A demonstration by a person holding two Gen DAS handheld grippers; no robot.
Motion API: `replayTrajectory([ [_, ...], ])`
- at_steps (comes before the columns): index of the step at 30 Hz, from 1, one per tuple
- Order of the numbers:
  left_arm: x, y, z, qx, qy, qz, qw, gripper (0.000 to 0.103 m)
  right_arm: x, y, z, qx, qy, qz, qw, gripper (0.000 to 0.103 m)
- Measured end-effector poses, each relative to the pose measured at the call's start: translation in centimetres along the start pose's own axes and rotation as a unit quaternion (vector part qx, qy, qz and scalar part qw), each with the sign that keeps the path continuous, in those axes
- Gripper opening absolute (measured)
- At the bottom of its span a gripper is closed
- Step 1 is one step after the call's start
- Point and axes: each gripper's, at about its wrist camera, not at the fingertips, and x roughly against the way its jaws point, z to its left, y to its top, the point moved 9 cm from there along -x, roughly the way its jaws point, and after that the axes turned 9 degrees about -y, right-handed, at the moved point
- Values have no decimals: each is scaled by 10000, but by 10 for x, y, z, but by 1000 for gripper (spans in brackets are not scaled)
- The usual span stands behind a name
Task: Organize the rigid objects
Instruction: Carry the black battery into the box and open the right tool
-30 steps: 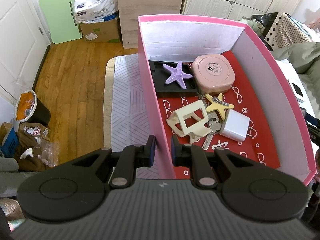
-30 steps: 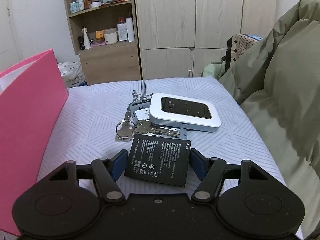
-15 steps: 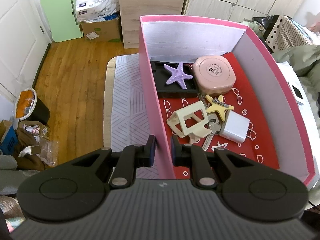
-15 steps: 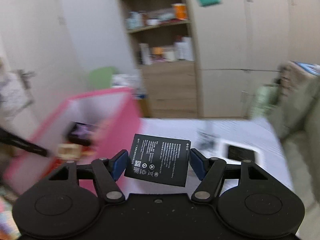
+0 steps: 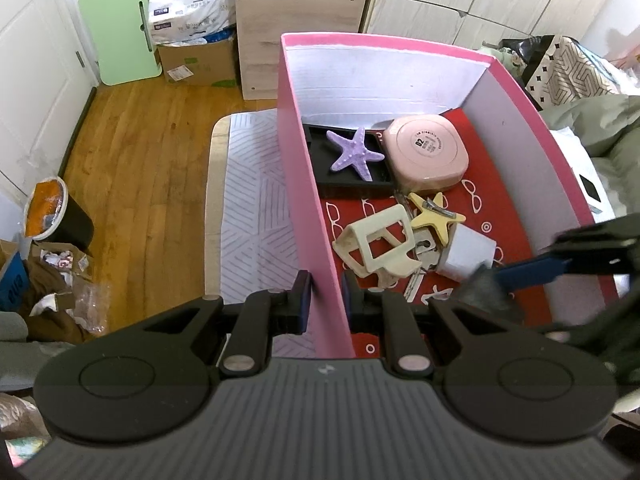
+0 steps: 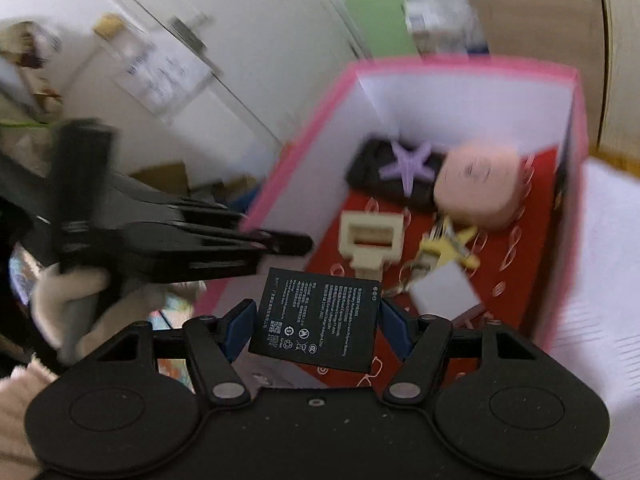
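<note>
Clamping the near left wall of the pink box [image 5: 304,216], the left gripper [image 5: 325,298] is pinching it between both pads. The right gripper [image 6: 316,322] is squeezing a black battery [image 6: 316,322] by its side edges, holding it above the box's near edge, over the red floor where the purple starfish [image 5: 356,154] is lying toward the far left corner.

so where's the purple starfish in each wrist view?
Left wrist: purple starfish upper centre, on the black tray inside the pink box.
Right wrist: purple starfish upper right of centre, blurred, on that tray.
Shared landmark: pink compact beside it.
</note>
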Motion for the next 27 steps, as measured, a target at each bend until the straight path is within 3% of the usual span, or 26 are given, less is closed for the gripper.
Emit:
replayTrajectory([
  [7, 0, 0, 0, 23, -20, -6, 10000, 14, -39, -2, 0, -750, 125, 545, 9956, 73],
  [13, 0, -1, -2, -11, 29, -38, 10000, 14, -20, -2, -1, -700, 117, 217, 9972, 77],
  [20, 0, 0, 0, 92, 6, -55, 9999, 14, 43, -6, -3, -60, -14, -730, 9973, 77],
  [27, -1, 1, 4, 350, -53, -61, 9994, 14, 127, -16, -39, 105, -475, -2003, 9785, 77],
])
